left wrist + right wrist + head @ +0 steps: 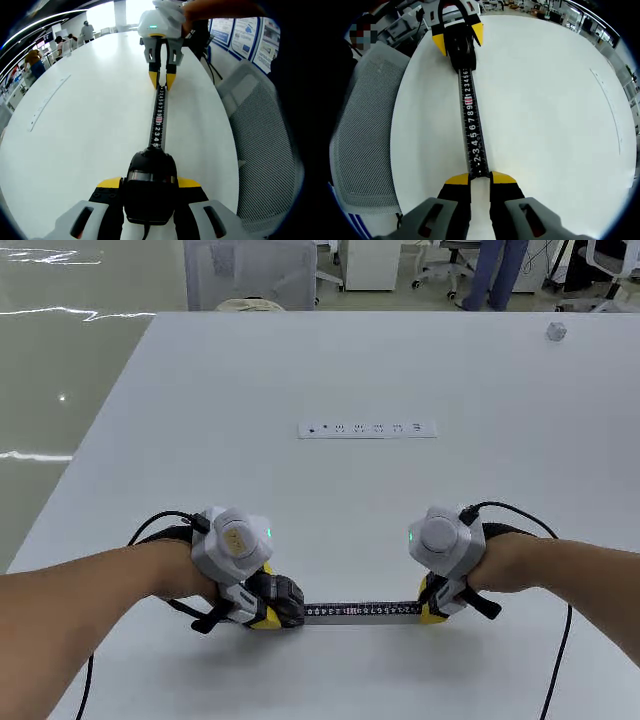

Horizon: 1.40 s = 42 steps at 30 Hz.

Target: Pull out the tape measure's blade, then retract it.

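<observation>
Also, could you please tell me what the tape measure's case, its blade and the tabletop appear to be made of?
Case: black, semi-matte, likely moulded plastic or rubber, judging by its dull sheen. Blade: thin pale strip with printed numerals, probably coated steel. Tabletop: smooth white, faintly glossy, possibly laminate; material uncertain.

White table [330, 370]. Printed paper strip [367, 429] lies near centre. Small pale object [556, 331] at 2 o'clock. Tape measure [285, 602], blade [362, 611] extended, at 6 o'clock.

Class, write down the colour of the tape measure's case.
The case is black; the left gripper view shows it best.
</observation>
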Tool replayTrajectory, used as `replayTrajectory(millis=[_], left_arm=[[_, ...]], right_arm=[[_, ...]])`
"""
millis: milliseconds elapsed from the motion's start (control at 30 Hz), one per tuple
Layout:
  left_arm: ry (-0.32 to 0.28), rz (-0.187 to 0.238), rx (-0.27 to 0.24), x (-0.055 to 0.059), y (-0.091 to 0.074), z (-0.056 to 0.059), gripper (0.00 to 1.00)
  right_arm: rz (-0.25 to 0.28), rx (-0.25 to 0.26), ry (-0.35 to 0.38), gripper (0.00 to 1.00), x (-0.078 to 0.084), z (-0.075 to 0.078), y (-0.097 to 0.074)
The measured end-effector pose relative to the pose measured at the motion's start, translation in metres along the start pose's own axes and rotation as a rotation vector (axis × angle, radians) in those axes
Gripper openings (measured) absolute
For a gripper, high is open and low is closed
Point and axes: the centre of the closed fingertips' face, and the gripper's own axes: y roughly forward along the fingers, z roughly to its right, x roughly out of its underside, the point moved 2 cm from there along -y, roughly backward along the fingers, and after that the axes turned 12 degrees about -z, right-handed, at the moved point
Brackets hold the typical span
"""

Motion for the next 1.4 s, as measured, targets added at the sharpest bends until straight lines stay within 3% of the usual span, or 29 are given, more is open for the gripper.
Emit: replayTrajectory(millis=[1400], left_arm=[[-0.003,0.002,-0.003,0.000,0.000,0.001,0.35]], right_arm=[[-0.018,0.005,0.028,0.11,0.024,0.002,-0.002]])
